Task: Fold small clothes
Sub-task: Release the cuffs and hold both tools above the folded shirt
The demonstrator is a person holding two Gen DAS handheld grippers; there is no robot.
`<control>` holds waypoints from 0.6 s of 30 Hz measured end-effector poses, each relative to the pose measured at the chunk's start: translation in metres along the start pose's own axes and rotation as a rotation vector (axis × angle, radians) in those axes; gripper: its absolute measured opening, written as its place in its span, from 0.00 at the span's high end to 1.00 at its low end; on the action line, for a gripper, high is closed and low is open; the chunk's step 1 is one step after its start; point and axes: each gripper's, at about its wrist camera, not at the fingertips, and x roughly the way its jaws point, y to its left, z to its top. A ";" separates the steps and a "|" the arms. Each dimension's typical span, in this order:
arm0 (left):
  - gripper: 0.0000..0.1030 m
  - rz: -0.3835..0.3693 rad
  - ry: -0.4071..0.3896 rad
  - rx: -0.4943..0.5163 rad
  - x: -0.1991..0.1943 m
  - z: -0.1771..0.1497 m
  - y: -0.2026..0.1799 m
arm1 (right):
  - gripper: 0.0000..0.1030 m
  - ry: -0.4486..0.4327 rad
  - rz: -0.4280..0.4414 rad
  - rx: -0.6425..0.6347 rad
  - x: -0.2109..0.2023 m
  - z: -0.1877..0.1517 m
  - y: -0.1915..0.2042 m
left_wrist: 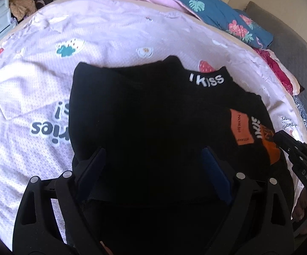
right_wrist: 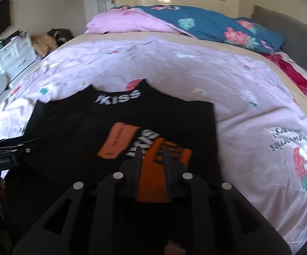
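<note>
Black "KISS" top (left_wrist: 145, 110) flat on pink strawberry bedsheet (left_wrist: 36, 89). Left gripper (left_wrist: 153, 157) spread wide over it, right gripper (right_wrist: 152, 155) nearly closed, gripping nothing.

Pink sheet (right_wrist: 249, 127) open L, R & beyond black garment (right_wrist: 89, 127); folded quilt (right_wrist: 206, 25) blocks far edge.

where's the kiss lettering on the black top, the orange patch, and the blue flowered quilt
kiss lettering (right_wrist: 118, 99), right wrist view, on the white letters at the neckline.
orange patch (right_wrist: 117, 143), right wrist view, at the patch's middle.
blue flowered quilt (left_wrist: 217, 10), left wrist view, on the blue fabric near a leaf print.
</note>
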 end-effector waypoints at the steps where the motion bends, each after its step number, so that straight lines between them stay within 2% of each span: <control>1: 0.19 0.004 0.004 0.004 0.001 -0.001 0.001 | 0.76 0.007 0.016 -0.014 0.002 0.001 0.006; 10: 0.19 -0.001 0.002 -0.003 0.001 -0.007 0.009 | 0.68 0.049 0.073 -0.077 0.018 0.004 0.036; 15: 0.19 -0.006 0.002 -0.006 0.001 -0.007 0.012 | 0.67 0.095 0.056 -0.060 0.031 -0.004 0.032; 17: 0.19 -0.005 0.003 -0.003 0.001 -0.008 0.013 | 0.60 0.112 0.051 -0.040 0.036 -0.007 0.026; 18: 0.19 -0.004 0.003 -0.002 0.001 -0.008 0.014 | 0.59 0.116 0.047 -0.031 0.038 -0.008 0.024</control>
